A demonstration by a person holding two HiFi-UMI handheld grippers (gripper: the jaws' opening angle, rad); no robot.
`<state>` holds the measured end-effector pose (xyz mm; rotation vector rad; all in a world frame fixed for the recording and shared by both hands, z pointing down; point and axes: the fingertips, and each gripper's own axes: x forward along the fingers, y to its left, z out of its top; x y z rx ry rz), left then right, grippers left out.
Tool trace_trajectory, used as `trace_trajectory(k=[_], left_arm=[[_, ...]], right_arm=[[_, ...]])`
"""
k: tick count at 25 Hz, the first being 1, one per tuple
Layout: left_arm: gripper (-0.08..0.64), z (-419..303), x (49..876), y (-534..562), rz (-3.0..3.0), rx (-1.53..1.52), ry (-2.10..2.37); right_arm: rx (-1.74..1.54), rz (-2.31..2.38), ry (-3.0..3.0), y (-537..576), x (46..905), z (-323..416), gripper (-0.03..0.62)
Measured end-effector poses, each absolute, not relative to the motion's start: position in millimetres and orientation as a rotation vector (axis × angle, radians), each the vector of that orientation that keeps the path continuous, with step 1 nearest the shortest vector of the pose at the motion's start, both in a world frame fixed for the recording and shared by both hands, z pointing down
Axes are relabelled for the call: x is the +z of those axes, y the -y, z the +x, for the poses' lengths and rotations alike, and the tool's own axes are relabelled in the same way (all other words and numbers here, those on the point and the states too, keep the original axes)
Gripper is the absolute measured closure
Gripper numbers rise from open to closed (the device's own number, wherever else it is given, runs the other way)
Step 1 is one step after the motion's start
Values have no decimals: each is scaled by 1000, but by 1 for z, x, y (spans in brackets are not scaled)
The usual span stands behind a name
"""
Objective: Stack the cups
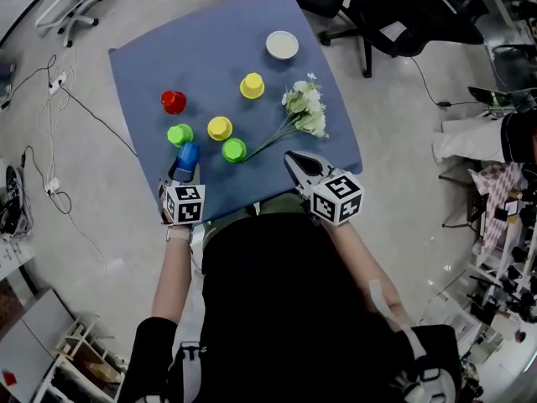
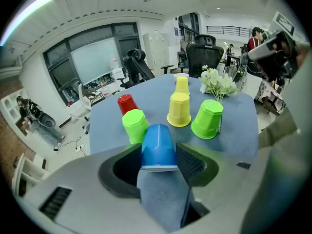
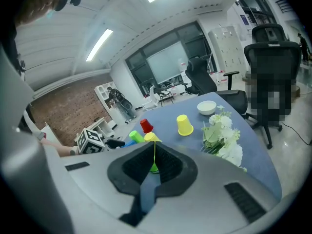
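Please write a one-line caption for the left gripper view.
Left gripper holding an inverted blue cup; green cups, yellow cups and a red cup ahead on blue tablecloth.

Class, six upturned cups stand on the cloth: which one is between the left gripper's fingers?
The blue cup, the only blue one, sits between the left gripper's fingers. The other cups, red, yellow and green, stand farther off, outside them.

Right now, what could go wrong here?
The left claw grips the blue cup near its rim, so it might slip or squash. A green cup stands just behind it and could get knocked over. The flowers lie close by the shut right claw, which could snag them.
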<state>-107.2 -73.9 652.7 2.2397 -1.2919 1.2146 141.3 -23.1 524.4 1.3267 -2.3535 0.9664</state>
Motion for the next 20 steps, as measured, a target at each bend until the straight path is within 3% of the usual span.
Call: trace_trajectory(k=[20], left_arm=[[347, -165, 679, 10, 2084, 874, 1381]], right_arm=[[913, 1167, 2374, 7, 528, 88, 575]])
